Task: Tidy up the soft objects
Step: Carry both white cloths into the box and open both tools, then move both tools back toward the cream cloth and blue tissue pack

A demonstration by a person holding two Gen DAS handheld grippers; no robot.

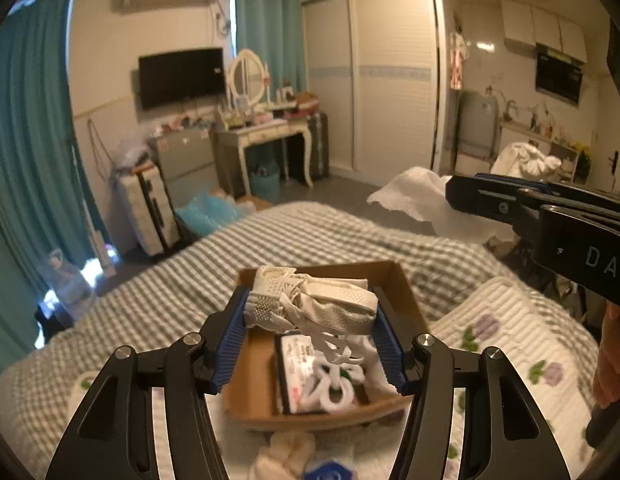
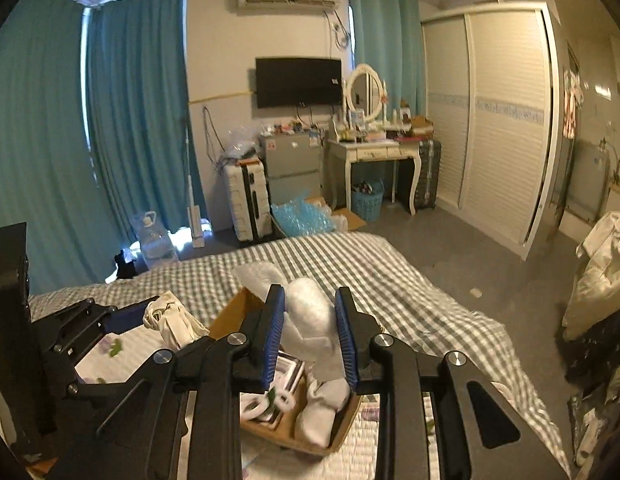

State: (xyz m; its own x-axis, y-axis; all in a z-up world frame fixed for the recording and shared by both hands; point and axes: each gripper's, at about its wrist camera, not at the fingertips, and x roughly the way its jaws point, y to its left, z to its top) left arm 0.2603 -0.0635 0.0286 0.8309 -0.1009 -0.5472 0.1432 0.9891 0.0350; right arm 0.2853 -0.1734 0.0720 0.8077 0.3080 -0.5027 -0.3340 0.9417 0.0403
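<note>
Your cardboard box (image 1: 405, 292) sits on the bed (image 1: 310, 236), already crowded with a white plastic piece (image 1: 329, 388) and a flat packet (image 1: 298, 364) on its floor, so little room is left inside. Your left gripper (image 1: 310, 320) hangs over it clamping a cream bundle (image 1: 310, 300), while your right gripper (image 2: 310, 336), gripping a white cloth (image 2: 310, 312), crowds the box's right side. Past the box's far edge, the checked cover lies open toward the foot of the bed.
</note>
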